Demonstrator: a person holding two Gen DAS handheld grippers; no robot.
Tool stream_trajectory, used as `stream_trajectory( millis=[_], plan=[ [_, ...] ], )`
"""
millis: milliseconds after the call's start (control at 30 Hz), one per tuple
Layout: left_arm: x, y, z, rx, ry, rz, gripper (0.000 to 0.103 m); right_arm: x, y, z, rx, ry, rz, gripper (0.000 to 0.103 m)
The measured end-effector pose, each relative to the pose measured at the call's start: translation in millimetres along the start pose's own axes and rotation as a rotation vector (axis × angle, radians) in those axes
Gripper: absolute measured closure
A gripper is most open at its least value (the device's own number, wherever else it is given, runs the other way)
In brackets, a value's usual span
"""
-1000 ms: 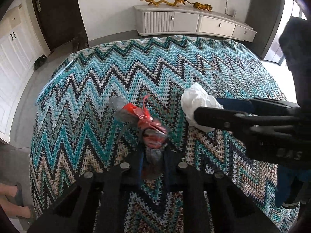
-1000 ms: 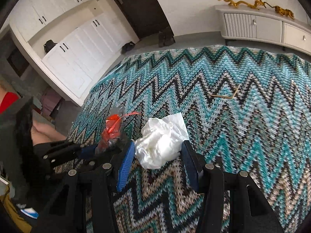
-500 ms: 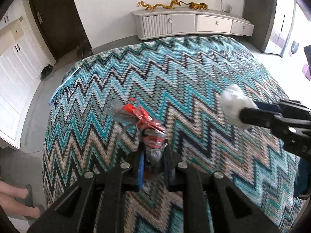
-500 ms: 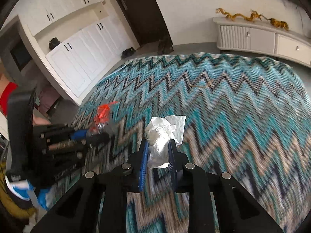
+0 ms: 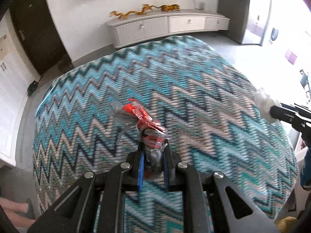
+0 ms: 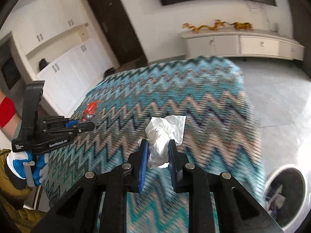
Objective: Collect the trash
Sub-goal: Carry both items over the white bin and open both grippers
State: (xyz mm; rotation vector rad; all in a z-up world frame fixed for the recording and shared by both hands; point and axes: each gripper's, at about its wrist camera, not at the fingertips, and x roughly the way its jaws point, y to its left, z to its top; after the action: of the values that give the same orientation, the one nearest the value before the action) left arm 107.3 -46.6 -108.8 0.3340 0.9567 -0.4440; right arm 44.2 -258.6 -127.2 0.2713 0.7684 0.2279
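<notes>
My left gripper point(image 5: 153, 151) is shut on a crumpled red and silver wrapper point(image 5: 147, 126) and holds it above the zigzag blanket point(image 5: 194, 101). My right gripper point(image 6: 158, 151) is shut on a crumpled white tissue point(image 6: 163, 134), also lifted above the blanket point(image 6: 194, 101). In the left wrist view the right gripper point(image 5: 272, 110) and its tissue point(image 5: 262, 101) show at the right edge. In the right wrist view the left gripper point(image 6: 89, 123) with the wrapper point(image 6: 90, 110) shows at the left. A round trash bin point(image 6: 283, 190) with trash inside stands on the floor at the lower right.
A low white sideboard point(image 5: 167, 25) with gold dragon figures point(image 5: 143, 11) stands at the far wall. A dark door point(image 5: 37, 33) and white cabinets point(image 6: 68, 71) are on the left. Bare floor point(image 6: 276, 97) lies to the right of the bed.
Both grippers have lifted higher above the blanket with their trash. The right gripper has swung to the right, bringing the trash bin into its view.
</notes>
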Motion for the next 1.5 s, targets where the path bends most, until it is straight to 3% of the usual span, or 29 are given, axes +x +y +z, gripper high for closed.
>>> stream_trajectory(
  millis=[300, 433, 667, 1033, 1267, 1500],
  plan=[
    [2, -103, 21, 0.186, 0.013, -0.098, 0.088, -71, -96, -46, 0.2, -0.084, -0.153, 0.083],
    [7, -165, 35, 0.3, 0.023, -0.151, 0.088, -90, -139, -69, 0.283, -0.091, -0.238, 0.083],
    [22, -264, 64, 0.401, 0.051, -0.266, 0.088, -104, -219, -106, 0.422, -0.049, -0.356, 0.082],
    [82, -370, 102, 0.319, 0.156, -0.408, 0.087, -88, -294, -133, 0.531, 0.0, -0.413, 0.079],
    [107, -406, 104, 0.282, 0.183, -0.46, 0.081, -77, -322, -146, 0.575, 0.023, -0.452, 0.078],
    [105, -416, 106, 0.294, 0.167, -0.503, 0.081, -72, -327, -153, 0.606, 0.023, -0.463, 0.078]
  ],
)
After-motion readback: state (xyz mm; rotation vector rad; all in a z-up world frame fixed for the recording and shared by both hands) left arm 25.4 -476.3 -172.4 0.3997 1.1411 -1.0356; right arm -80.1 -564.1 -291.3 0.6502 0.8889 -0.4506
